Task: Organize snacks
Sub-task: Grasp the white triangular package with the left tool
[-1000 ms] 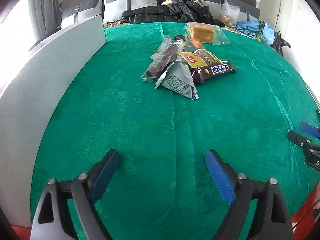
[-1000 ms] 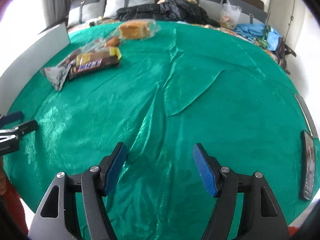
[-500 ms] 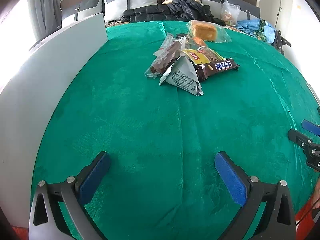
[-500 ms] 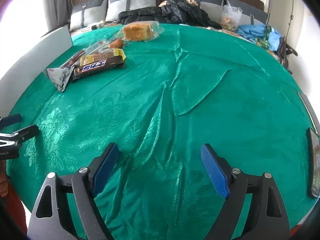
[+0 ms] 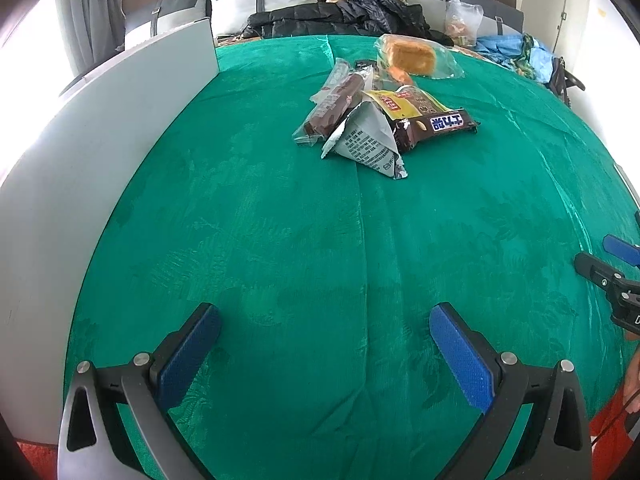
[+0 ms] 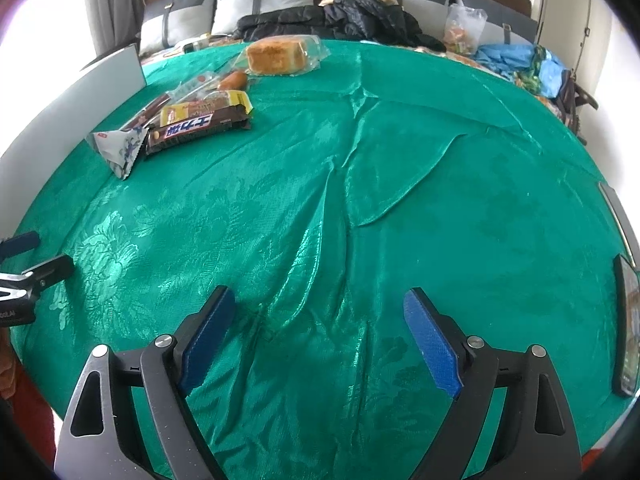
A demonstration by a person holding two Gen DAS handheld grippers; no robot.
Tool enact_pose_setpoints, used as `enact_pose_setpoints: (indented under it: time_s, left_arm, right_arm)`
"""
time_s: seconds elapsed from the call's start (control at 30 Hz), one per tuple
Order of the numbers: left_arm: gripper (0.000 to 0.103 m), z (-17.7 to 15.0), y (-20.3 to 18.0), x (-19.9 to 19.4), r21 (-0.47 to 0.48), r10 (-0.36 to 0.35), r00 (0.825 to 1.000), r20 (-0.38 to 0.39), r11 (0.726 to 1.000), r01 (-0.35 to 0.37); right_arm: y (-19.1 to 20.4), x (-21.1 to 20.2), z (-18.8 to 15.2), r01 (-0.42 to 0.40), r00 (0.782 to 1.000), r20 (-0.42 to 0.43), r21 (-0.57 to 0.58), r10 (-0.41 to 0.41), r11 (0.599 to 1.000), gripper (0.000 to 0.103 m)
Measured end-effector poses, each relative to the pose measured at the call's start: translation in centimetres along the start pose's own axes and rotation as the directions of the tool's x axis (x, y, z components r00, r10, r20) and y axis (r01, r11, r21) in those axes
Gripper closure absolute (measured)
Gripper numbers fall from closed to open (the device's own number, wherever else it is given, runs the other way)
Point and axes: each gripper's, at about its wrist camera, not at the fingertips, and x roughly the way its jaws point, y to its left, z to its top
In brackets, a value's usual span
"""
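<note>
On green cloth (image 5: 280, 240): snack pile (image 5: 384, 120) loose, no container; left gripper (image 5: 324, 344) & right gripper (image 6: 320, 336) spread, empty.

Left gripper (image 5: 325, 334): two black angular fingers with triangular cut-outs near the base; each finger carries a flat blue pad (image 5: 460, 364) with a fine dotted texture on its inner face. Round silver screws sit at the finger joints, two on each side.

Right gripper (image 6: 319, 322): same build, with black fingers, triangular cut-outs, blue textured pads (image 6: 434, 344) and silver screws at the joints. In the left wrist view its black body bears a scrap of white lettering, too cropped to read.

Person: orange-red clothing (image 5: 608, 436) shows at the lower right corner of the left wrist view, crossed by a thin dark cable.
</note>
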Motion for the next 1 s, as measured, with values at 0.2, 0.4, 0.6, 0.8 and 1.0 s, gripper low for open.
enact_pose_setpoints:
  time_s: [0.2,0.4,0.6,0.8,1.0]
  left_arm:
    - [0.000,-0.3,0.0,-0.1,-0.004,0.001,1.000,0.015,1.000,-0.001]
    - [0.000,-0.4,0.0,-0.3,-0.016,0.006,1.000,0.005,1.000,-0.006]
    - [0.015,2.5,-0.8,-0.5,-0.058,-0.052,0.998,-0.031,0.997,0.050]
    - [0.015,8.8,-2.4,1.2,-0.070,-0.024,1.000,0.001,0.997,0.024]
    - [0.064,10.4,-2.1,3.9,-0.080,0.004,1.000,-0.007,0.997,-0.004]
  right_arm:
    - [0.1,0.0,0.0,0.000,1.000,-0.006,0.000,0.000,1.000,0.014]
    - [0.1,0.1,0.1,-0.003,1.000,-0.009,-0.002,0.003,1.000,0.013]
    - [0.1,0.1,0.1,-0.003,1.000,-0.008,0.000,0.003,1.000,0.013]
    - [0.1,0.1,0.1,-0.002,1.000,-0.006,-0.001,0.002,1.000,0.012]
    - [0.2,0.2,0.0,-0.003,1.000,-0.002,-0.003,0.003,1.000,0.012]
